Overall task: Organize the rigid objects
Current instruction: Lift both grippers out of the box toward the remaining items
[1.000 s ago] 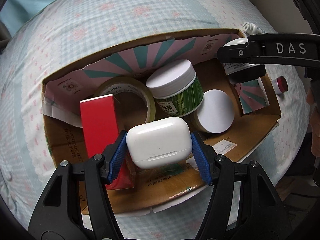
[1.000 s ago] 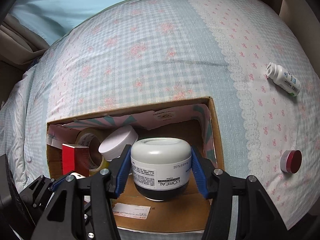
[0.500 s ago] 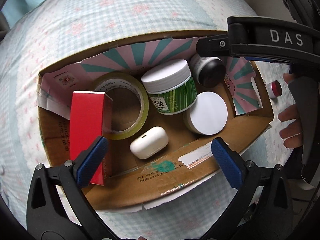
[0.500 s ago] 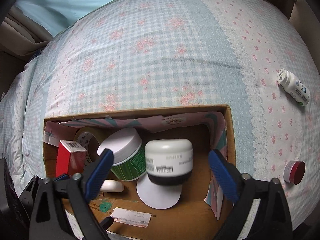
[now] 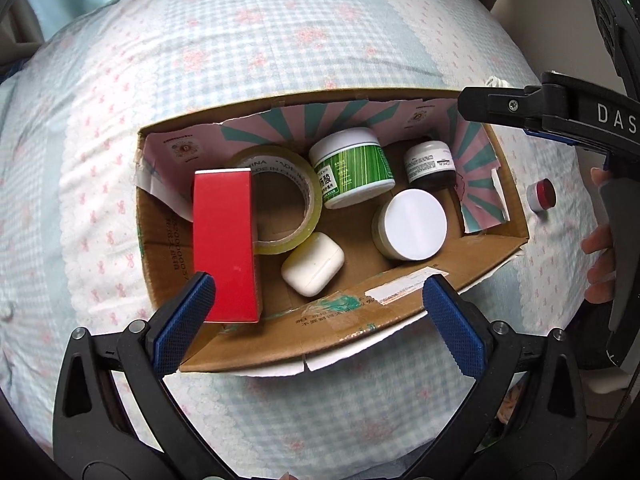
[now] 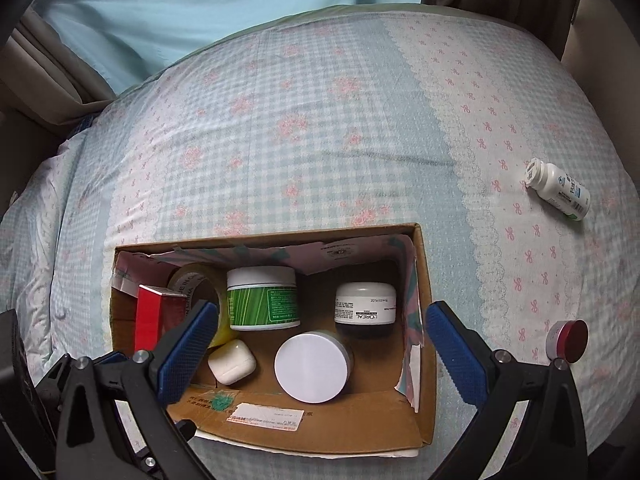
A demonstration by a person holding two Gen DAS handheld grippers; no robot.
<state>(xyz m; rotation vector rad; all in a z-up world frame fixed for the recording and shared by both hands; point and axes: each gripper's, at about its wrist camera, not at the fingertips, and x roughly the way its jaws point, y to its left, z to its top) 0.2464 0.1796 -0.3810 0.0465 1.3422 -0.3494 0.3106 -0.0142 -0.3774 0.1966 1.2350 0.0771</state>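
A cardboard box (image 5: 400, 320) (image 6: 340, 428) sits on a checked bedspread. Inside lie a white earbud case (image 5: 313, 264) (image 6: 232, 361), a black-and-white cream jar (image 5: 430, 165) (image 6: 365, 309), a green jar (image 5: 352, 166) (image 6: 262, 298), a white-lidded jar (image 5: 412, 230) (image 6: 312, 366), a tape roll (image 5: 280, 196) (image 6: 192, 280) and a red carton (image 5: 224, 246) (image 6: 154, 316). My left gripper (image 5: 318, 312) hangs open above the box's near edge, nothing between its fingers. My right gripper (image 6: 320, 344) hangs open over the box, empty.
A small red-capped pot (image 5: 541, 197) (image 6: 568, 340) lies on the bedspread right of the box. A white pill bottle (image 6: 558, 189) lies farther back right. A person's fingers (image 5: 598, 256) hold the right gripper's handle. A light blue sheet (image 6: 180, 12) hangs behind the bed.
Both grippers opened and rose. The left one let go of the earbud case, the right one of the black-and-white jar; both things now rest in the box.
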